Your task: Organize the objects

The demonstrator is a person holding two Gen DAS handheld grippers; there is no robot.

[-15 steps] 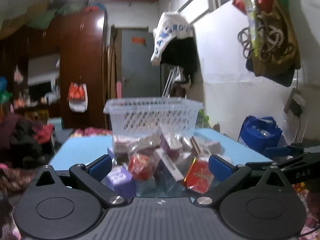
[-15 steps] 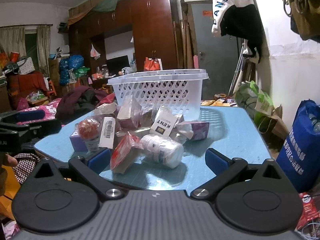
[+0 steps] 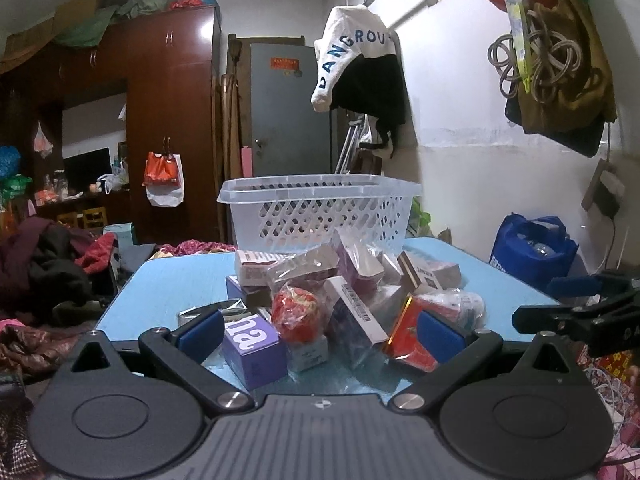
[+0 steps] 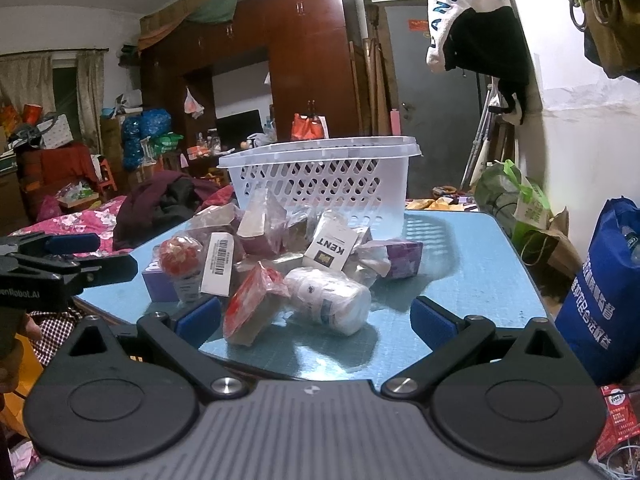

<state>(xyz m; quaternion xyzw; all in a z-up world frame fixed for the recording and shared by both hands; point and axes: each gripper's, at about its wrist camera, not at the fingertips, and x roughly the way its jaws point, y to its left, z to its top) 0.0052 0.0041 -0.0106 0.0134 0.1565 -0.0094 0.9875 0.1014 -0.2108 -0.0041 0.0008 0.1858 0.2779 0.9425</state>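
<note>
A pile of small packaged goods lies on a blue table (image 3: 176,276) in front of a white slotted basket (image 3: 320,210), also in the right wrist view (image 4: 320,174). The pile holds a purple box (image 3: 252,344), a red wrapped ball (image 3: 298,312), a red packet (image 3: 408,340), a white bottle (image 4: 330,294) and a KENT box (image 4: 330,246). My left gripper (image 3: 320,334) is open and empty at the pile's near edge. My right gripper (image 4: 316,318) is open and empty, its fingers either side of the red packet (image 4: 250,306) and the bottle.
The table's near edge lies just under both grippers. A blue bag (image 4: 604,292) stands on the floor at the right. Clothes hang on the right wall (image 3: 360,76). A bed with heaped clothes (image 4: 160,204) lies left of the table.
The left gripper has risen slightly, so more of the pile and table shows. The right gripper has hardly moved. Both stay open.
</note>
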